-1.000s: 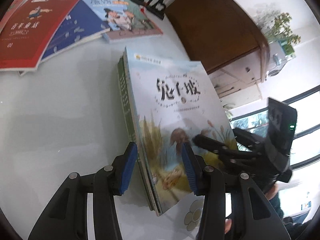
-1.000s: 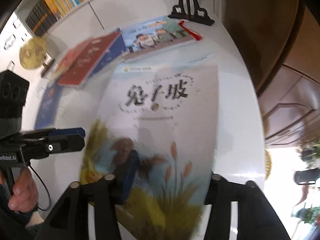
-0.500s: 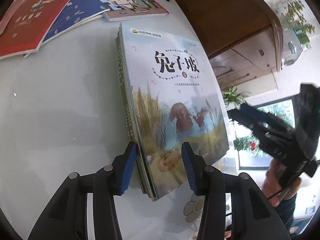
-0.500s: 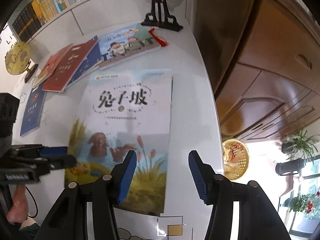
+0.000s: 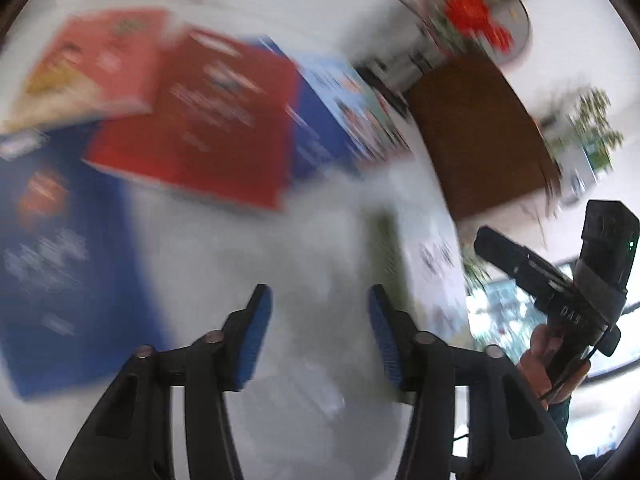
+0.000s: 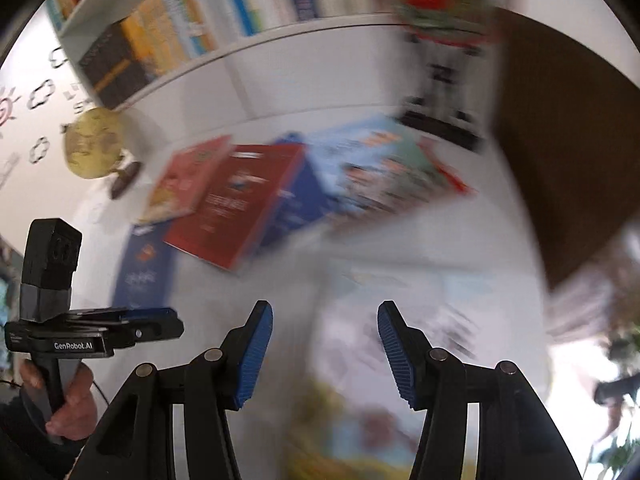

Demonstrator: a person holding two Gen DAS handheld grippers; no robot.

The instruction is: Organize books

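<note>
Gaping over white table (image 5: pixel 224 248), left claw (image 5: pixel 316 336) just widened, empty; right claw (image 6: pixel 325 350) likewise empty (red book (image 5: pixel 208 120) beyond).

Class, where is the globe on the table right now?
The globe shows only in the right wrist view, upper left, at the table's far edge below the bookshelf, just left of the orange book.

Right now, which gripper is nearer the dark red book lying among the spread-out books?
Left, by a small margin. The left gripper hangs open over bare table just short of the dark red book. The right gripper, also open, sits farther back over the pale illustrated book.
</note>
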